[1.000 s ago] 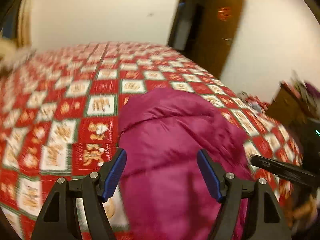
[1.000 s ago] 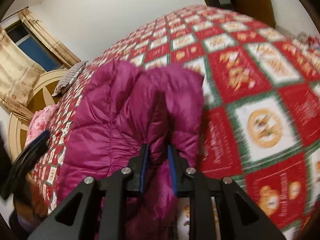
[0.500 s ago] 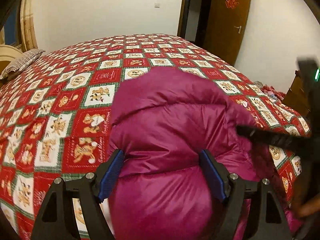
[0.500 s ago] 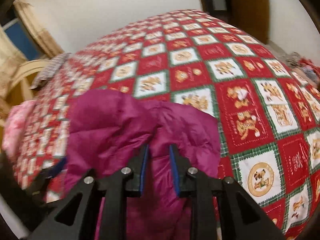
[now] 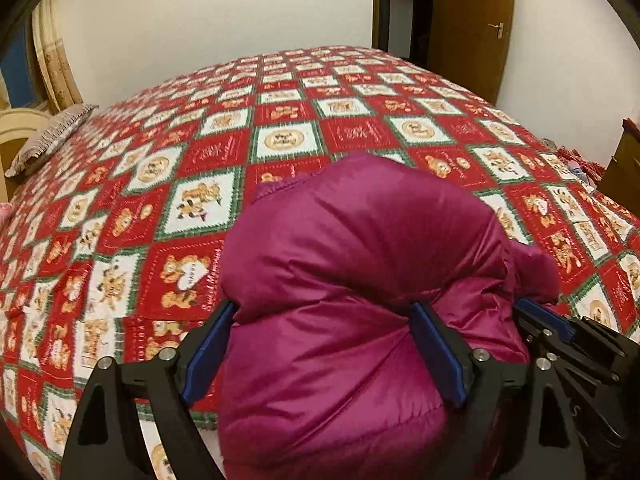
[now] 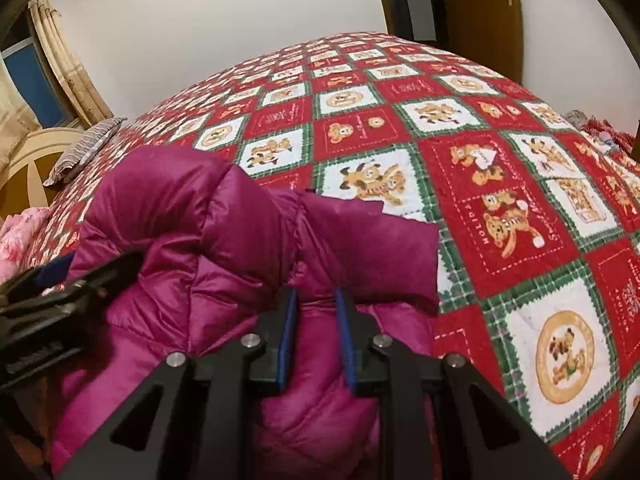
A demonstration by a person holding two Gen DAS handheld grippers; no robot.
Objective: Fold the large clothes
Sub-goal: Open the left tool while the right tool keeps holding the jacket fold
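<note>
A puffy magenta down jacket point(image 5: 360, 280) lies bunched at the near edge of a bed with a red, white and green bear-print quilt point(image 5: 280, 140). My left gripper point(image 5: 324, 344) is wide open, its blue pads on either side of a thick fold of the jacket. My right gripper point(image 6: 316, 320) is shut on a fold of the jacket point(image 6: 248, 248) near a seam. The right gripper shows at the right edge of the left wrist view point(image 5: 560, 332), and the left gripper at the left edge of the right wrist view point(image 6: 60, 292).
A grey striped pillow point(image 5: 52, 136) and cream headboard point(image 5: 16, 128) are at the far left. A pink cloth point(image 6: 16, 240) lies by the bed's left side. A brown door point(image 5: 468, 20) stands open at the back right. Wooden furniture point(image 5: 624, 160) with clutter stands at the right.
Both grippers have moved forward and down over the bed with the jacket. The jacket is more bunched and lies between the left gripper's open fingers. The right gripper has stayed shut on it.
</note>
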